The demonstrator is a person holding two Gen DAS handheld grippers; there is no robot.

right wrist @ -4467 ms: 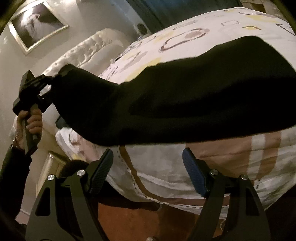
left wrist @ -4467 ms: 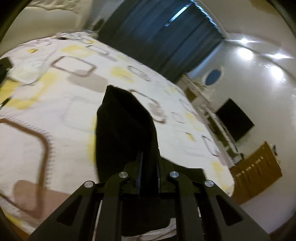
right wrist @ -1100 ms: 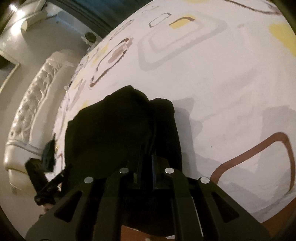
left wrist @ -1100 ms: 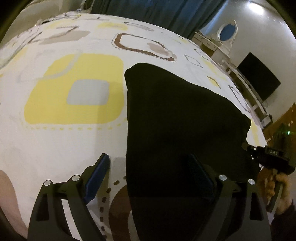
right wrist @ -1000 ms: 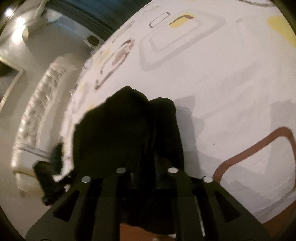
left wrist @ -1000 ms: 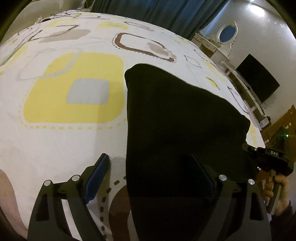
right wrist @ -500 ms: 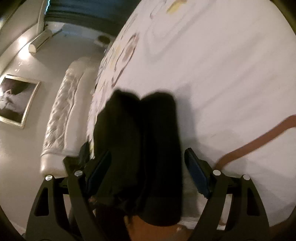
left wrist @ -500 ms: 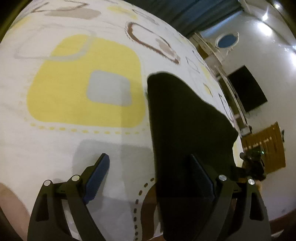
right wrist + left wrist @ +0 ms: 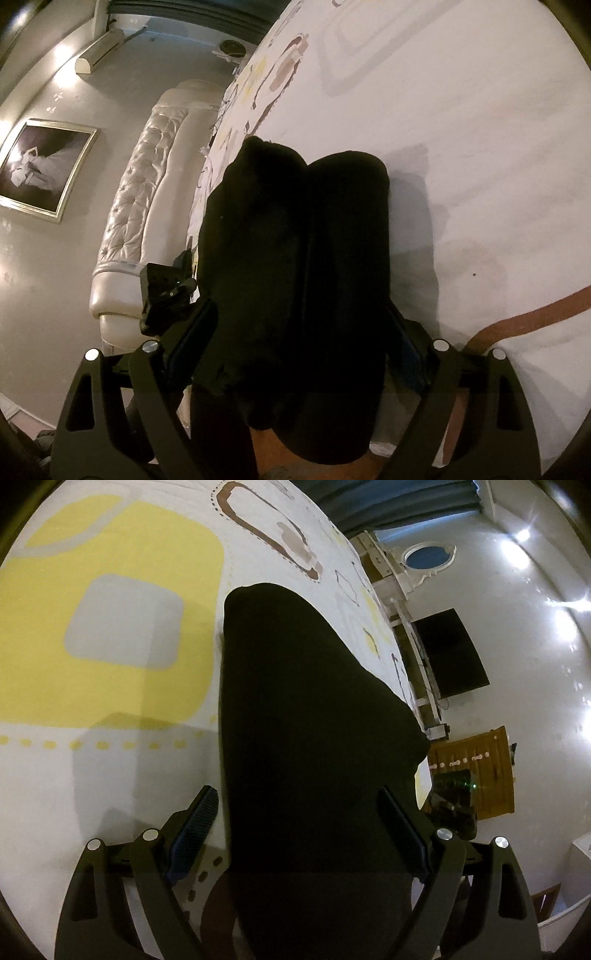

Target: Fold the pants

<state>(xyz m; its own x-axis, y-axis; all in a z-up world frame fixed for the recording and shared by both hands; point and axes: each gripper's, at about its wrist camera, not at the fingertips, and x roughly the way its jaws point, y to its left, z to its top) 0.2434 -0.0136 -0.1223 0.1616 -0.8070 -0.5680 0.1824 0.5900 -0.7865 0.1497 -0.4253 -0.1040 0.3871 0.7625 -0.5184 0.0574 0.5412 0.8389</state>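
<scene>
The black pants (image 9: 303,701) lie folded on the patterned bed cover (image 9: 110,627), close to the bed's near edge. My left gripper (image 9: 297,794) stands open over one end of them, its left pad (image 9: 192,834) clear of the cloth. From the other end, the pants (image 9: 295,240) show as two thick rolls, their near end hanging over the bed's edge. My right gripper (image 9: 301,308) straddles them with its jaws opening, cloth between the pads but not pinched. Each gripper shows small in the other's view: the right gripper (image 9: 454,797) and the left gripper (image 9: 166,291).
A tufted white headboard (image 9: 147,192) and a framed picture (image 9: 40,170) are on the left. A dark TV (image 9: 450,653), an oval mirror (image 9: 428,555) and a wooden cabinet (image 9: 480,775) stand beyond the bed's far side. Bare bed cover (image 9: 480,147) stretches to the right.
My right gripper, shut on the pants a second ago, has opened and let them go. The left gripper stayed open and swung left and lower, so the pants sit further right in its view.
</scene>
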